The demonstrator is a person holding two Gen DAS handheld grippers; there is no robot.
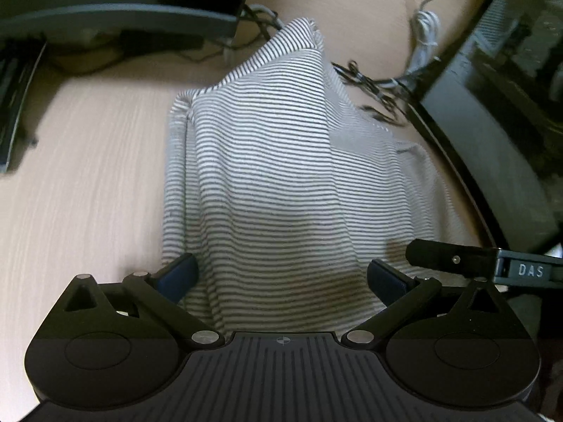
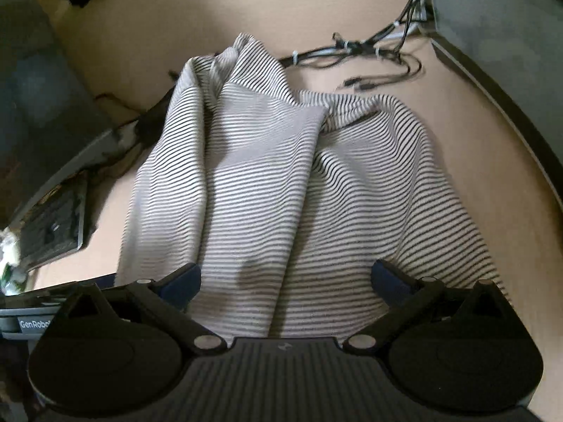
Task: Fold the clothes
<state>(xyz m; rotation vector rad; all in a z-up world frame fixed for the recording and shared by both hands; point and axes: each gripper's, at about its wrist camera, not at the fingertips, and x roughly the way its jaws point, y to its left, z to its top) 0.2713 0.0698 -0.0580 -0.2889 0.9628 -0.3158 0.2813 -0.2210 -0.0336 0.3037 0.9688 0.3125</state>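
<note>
A grey-and-white, finely striped knit garment [image 1: 281, 176] is seen spread on a pale wood-grain desk [image 1: 88, 161], partly folded, with one layer laid lengthwise over another and a raised ridge running down its middle. In the left wrist view, the left tongs [image 1: 281, 276] are held released, with the blue-padded fingers [image 1: 179, 274] set wide apart on either side of the near edge of the cloth; nothing is clamped between them. In the right wrist view, the right tongs [image 2: 285, 281] are likewise spread wide over the near hem of the same garment [image 2: 281, 176], and no fabric is pinched there. Part of the right tool, marked with letters, is seen at the right edge of the left wrist view, just beside the garment. A bundle of black and white cables [image 2: 369, 52] lies on the desk beyond the far end of the garment. A dark-framed panel [image 1: 492, 105] stands along the right of the desk.
</note>
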